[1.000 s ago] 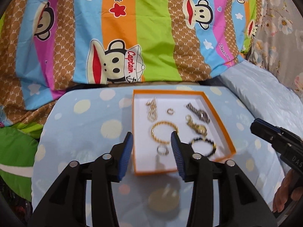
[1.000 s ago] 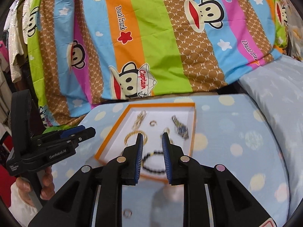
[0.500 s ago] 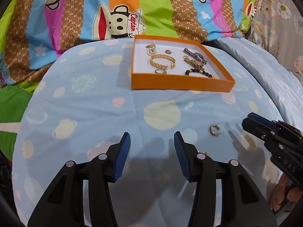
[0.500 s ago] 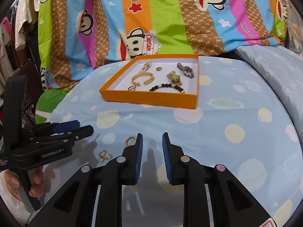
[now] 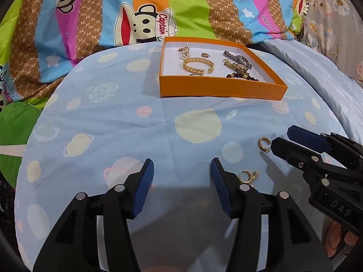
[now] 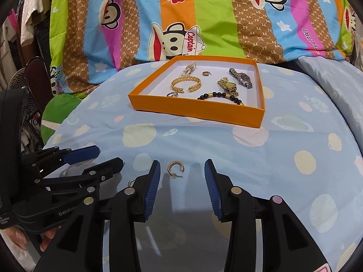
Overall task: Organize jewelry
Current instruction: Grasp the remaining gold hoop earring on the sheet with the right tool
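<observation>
An orange tray (image 5: pixel 217 86) (image 6: pixel 195 111) sits on the blue spotted cloth and holds a gold bracelet (image 6: pixel 186 83), two watches (image 6: pixel 240 79), a bead bracelet (image 6: pixel 220 96) and rings. A gold hoop earring (image 6: pixel 175 168) (image 5: pixel 263 144) lies on the cloth between my right gripper's open fingers (image 6: pixel 181 181). A second gold earring (image 5: pixel 248 176) lies beside my left gripper's right finger. My left gripper (image 5: pixel 181 181) is open and empty. The right gripper also shows in the left wrist view (image 5: pixel 301 142).
A striped monkey-print bedsheet (image 5: pixel 158 11) rises behind the tray. A pale blue pillow (image 5: pixel 317 68) lies at the right. A green cushion (image 5: pixel 13 124) and a fan (image 6: pixel 20 79) are at the left, past the cloth's edge.
Both grippers pulled back from over the tray toward the near cloth. The right gripper opened wide and now straddles the hoop earring. The left gripper stayed open.
</observation>
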Demonstrator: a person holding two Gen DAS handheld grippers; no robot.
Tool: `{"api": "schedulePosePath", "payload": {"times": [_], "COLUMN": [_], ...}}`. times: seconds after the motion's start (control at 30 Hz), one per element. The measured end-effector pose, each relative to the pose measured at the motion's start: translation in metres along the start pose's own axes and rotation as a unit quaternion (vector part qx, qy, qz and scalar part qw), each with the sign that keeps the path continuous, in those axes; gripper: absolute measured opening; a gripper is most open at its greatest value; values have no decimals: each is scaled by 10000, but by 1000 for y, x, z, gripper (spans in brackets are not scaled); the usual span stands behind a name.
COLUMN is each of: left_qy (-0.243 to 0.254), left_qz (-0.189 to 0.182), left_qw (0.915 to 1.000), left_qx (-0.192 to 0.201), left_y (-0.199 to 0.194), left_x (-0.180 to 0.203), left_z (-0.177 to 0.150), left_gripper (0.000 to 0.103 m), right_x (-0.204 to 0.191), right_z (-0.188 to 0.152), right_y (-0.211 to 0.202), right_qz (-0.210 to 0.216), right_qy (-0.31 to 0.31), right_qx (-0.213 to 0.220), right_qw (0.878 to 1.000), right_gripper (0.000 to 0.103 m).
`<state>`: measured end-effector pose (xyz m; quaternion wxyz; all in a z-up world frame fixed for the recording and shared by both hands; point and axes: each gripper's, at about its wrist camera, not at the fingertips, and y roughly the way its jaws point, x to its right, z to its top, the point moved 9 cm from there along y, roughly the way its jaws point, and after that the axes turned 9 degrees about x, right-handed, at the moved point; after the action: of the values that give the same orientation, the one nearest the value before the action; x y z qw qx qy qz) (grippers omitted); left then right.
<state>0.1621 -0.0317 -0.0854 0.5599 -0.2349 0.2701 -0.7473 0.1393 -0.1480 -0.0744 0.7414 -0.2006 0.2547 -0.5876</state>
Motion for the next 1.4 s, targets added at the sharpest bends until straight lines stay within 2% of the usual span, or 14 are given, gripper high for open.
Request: {"api": "schedulePosePath", "payload": {"times": [0.87, 1.0, 1.2, 1.4], "left_qy": [-58, -53, -49, 3], "left_qz": [83, 86, 85, 65], "left_qw": [9999, 9999, 10000, 10000], "left_qx": [0, -3, -2, 6], "left_y": [1, 1, 1, 1], "left_x": [-4, -4, -4, -2], "left_z": [1, 1, 1, 1], "left_gripper": [53, 53, 54, 58], "right_x": [-10, -9, -3, -2], "right_z": [-7, -7, -7, -7], "right_y": [19, 20, 20, 20], "right_qz": [-106, -141, -171, -165], "right_qy": [-143, -140, -20, -4], "right_qx": [-377, -392, -393, -385], "right_qw": [9991, 9990, 9991, 9991], "right_gripper": [40, 37, 17, 16]}}
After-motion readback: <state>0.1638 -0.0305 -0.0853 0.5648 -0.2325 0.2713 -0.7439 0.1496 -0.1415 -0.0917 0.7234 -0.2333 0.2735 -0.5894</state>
